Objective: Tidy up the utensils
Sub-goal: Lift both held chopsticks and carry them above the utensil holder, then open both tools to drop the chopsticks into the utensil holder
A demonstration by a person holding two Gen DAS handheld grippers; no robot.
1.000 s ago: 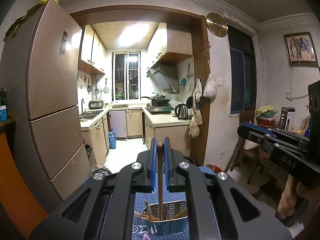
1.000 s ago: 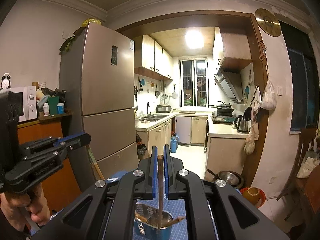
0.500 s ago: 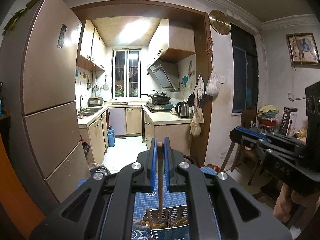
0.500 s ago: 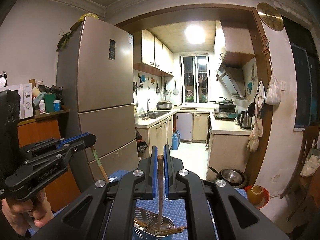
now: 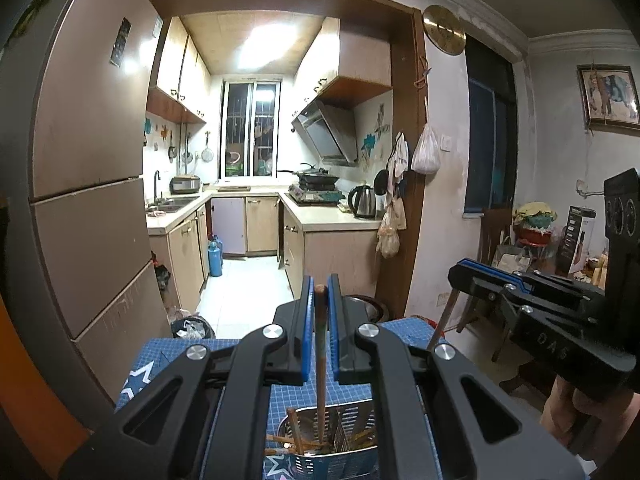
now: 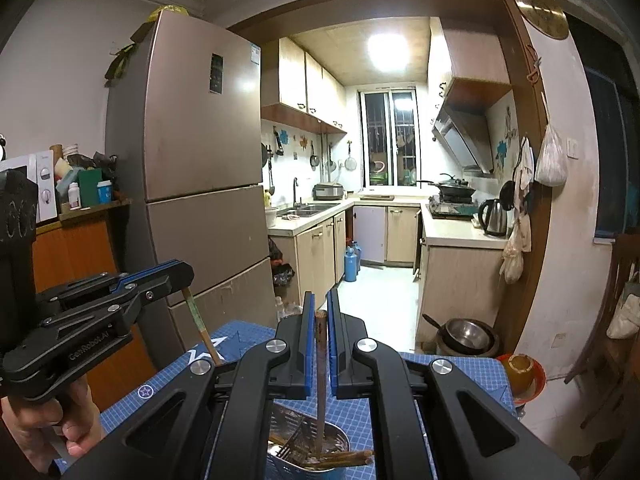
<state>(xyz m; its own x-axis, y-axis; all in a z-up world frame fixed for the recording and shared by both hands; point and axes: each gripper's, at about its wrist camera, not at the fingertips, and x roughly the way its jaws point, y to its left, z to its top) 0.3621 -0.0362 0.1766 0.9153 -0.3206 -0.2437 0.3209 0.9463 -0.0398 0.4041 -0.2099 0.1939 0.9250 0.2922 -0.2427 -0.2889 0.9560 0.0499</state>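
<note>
Above the steel utensil holder (image 5: 352, 428) on the blue mat (image 6: 460, 376), each gripper pinches one upright chopstick; fridge (image 6: 200, 160) behind.

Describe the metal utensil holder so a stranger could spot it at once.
Find the blue grid mat facing the kitchen doorway. On its near edge stands the perforated metal utensil holder, the only container there, with wooden chopsticks lying inside it.

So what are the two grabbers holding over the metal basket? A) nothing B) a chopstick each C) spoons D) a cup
B: the left gripper pinches one chopstick upright and the right gripper pinches another chopstick, both with their lower ends in the metal basket.
</note>
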